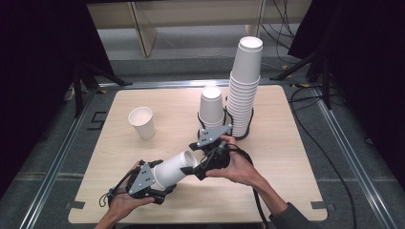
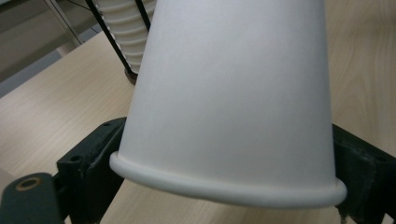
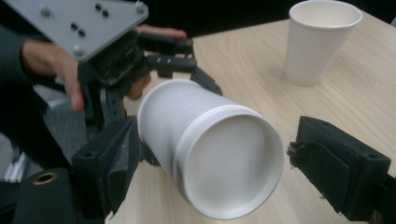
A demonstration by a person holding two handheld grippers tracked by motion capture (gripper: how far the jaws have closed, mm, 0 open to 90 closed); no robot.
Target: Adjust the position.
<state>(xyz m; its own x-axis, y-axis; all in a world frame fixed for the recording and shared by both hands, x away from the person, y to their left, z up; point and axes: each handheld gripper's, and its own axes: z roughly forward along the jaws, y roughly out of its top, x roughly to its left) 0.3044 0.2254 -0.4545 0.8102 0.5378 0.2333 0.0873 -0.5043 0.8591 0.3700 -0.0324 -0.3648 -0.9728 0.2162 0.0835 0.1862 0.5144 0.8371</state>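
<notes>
Left tool (image 1: 160, 183) pinching the rim end of paper cup (image 1: 176, 169); right tool (image 3: 205, 177) spread around its base.

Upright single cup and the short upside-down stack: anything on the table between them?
Nothing: in the high view, bare table separates the upright cup from the short stack.

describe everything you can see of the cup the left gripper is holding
The white paper cup looks matte, with a rolled rim and a recessed base. It lies roughly level above the table, rim toward the left gripper, whose jaws clamp its wall near the rim. Its base points into the right gripper, whose jaws flank it, at least one not touching.
</notes>
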